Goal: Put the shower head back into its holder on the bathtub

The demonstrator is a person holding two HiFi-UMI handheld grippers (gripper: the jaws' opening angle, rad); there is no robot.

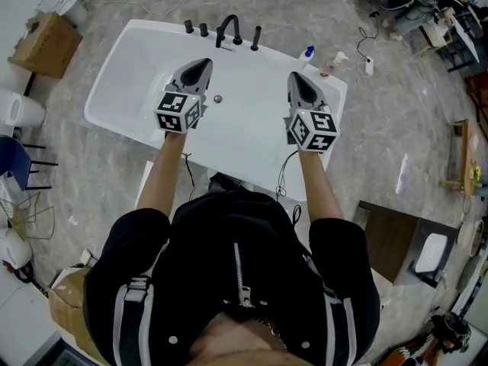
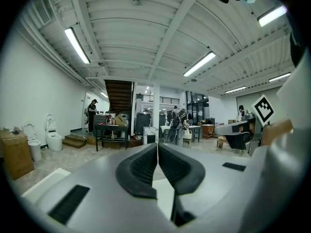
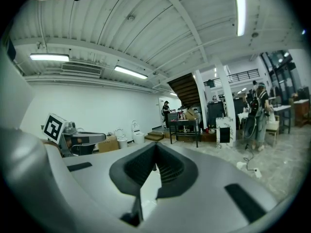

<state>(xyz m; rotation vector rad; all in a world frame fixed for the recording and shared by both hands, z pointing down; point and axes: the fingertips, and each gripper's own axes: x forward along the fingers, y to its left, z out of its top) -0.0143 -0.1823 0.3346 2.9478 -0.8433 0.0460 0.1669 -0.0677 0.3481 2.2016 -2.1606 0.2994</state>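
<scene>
Status: both tools are idle over the tub (image 1: 114, 82), centre-top of the head view. Your left gripper (image 1: 203, 64) is fully closed, pads flat together, with nothing between them. Its own view looks out level across the room, not at the tub. Your right gripper (image 1: 297, 77) is likewise closed and empty. It is tipped slightly down, and a strip of white shows beneath the pads in its view.

Shower head: not in either gripper. No loose head or hose lies in the basin. Only the drain (image 1: 218, 98) shows on the white floor between the two grippers. Along the far rim, top centre of the frame, stand two knobs (image 1: 188, 26), the faucet (image 1: 229, 30) and, right of it, a black post (image 1: 256, 36). That post is probably the shower head upright in its holder, but it is too small in the head view to be sure.

Progress: if that reading holds, the task is complete and you have only to draw back. If not, nothing has begun, and you have to find the head, grip it, carry it to the rim and seat it. Two bottles (image 1: 332, 64) on the upper right corner of the rim are well apart from both grippers.
</scene>
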